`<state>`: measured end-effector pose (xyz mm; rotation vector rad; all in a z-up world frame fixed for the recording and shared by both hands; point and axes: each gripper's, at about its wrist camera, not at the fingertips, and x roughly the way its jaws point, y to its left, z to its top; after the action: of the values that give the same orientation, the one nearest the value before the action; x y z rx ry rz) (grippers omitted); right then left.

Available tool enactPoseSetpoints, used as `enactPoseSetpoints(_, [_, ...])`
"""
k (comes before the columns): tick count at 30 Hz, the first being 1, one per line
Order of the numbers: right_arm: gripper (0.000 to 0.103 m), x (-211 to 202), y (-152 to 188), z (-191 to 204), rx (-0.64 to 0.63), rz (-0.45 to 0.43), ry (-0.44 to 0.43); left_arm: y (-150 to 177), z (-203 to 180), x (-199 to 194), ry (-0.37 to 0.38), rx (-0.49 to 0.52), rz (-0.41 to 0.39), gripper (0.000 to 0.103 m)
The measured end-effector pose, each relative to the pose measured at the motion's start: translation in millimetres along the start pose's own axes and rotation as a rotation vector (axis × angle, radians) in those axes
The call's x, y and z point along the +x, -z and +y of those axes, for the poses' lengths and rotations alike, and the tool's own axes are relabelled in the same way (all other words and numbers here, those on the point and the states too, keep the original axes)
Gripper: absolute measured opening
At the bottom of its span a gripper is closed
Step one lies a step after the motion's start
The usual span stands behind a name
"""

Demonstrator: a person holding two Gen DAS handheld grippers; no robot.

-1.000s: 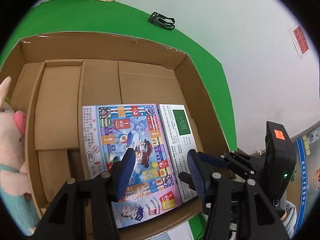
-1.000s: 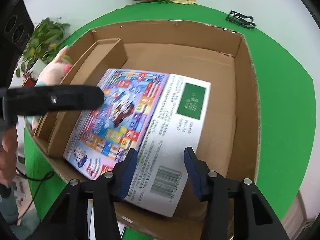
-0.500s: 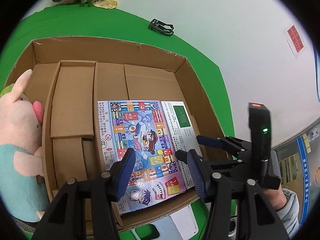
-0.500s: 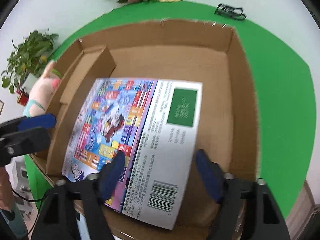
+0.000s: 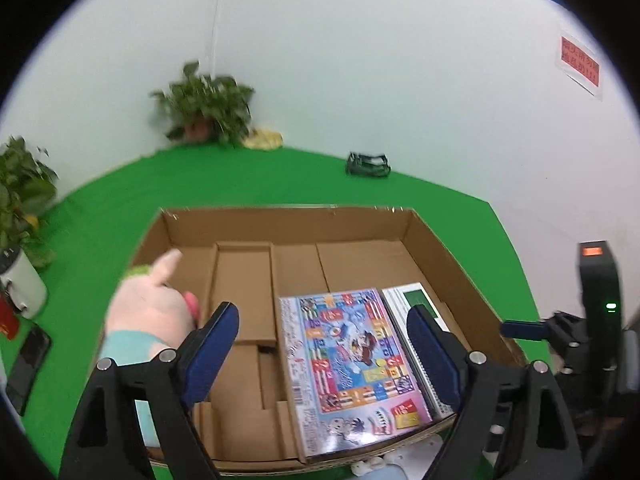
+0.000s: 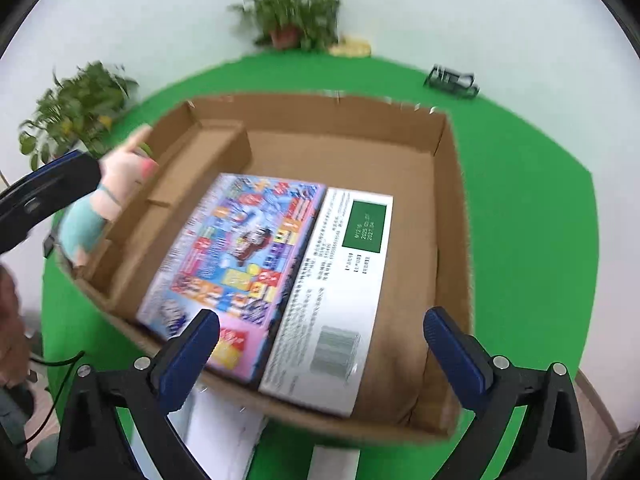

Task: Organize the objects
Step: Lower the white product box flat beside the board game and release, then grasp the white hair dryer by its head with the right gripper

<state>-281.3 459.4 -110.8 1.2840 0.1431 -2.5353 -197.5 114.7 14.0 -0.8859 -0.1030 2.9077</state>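
A colourful game box (image 5: pixel 352 364) lies flat in the near right part of an open cardboard box (image 5: pixel 288 222); it also shows in the right wrist view (image 6: pixel 256 264), with a white printed side panel (image 6: pixel 340 288). My left gripper (image 5: pixel 326 344) is open and empty, held above the carton's near edge. My right gripper (image 6: pixel 320 344) is open wide and empty, back over the carton's near rim (image 6: pixel 452 208). A pink plush pig (image 5: pixel 148 312) in a teal top leans at the carton's left wall, seen too in the right wrist view (image 6: pixel 112 196).
The carton stands on a green table (image 5: pixel 120 200). Potted plants (image 5: pixel 204 104) stand at the back and left. A small black clip object (image 5: pixel 368 164) lies behind the carton. A phone (image 5: pixel 30 360) lies at the left. White items (image 6: pixel 224 432) lie in front of the carton.
Both grippers have pulled back and up from the carton and opened wider. The game box lies released inside. The views now take in the wall and plants.
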Motion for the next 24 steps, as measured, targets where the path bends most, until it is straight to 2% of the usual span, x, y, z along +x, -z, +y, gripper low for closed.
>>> enactPoseSetpoints(4, [0.103,-29.0,8.5,6.5,0.0,-0.063,0.032,3.4,-5.8,-8.5,-0.009,0.025,-0.014,0.086])
enactPoseSetpoints(9, [0.103,-58.2,16.5,4.0,0.067,-0.103,-0.018,6.4,-17.8,-9.4,-0.015,0.047,-0.007,0.086])
enactPoseSetpoints(14, [0.103,-77.7,30.7,15.7,0.019,-0.14,0.053,10.6,-26.6,-18.5,-0.022,0.061,-0.012,0.086])
enactPoseSetpoints(20, [0.103,-108.9,49.9,19.7,0.026,-0.203,0.084,15.2,-33.1,-23.6,-0.017,0.043,-0.01,0.086])
enactPoseSetpoints(24, [0.102,-122.8,73.7,14.6,0.042,-0.184,0.078,21.0,-41.2,-24.0,0.023,0.045,0.027,0.086])
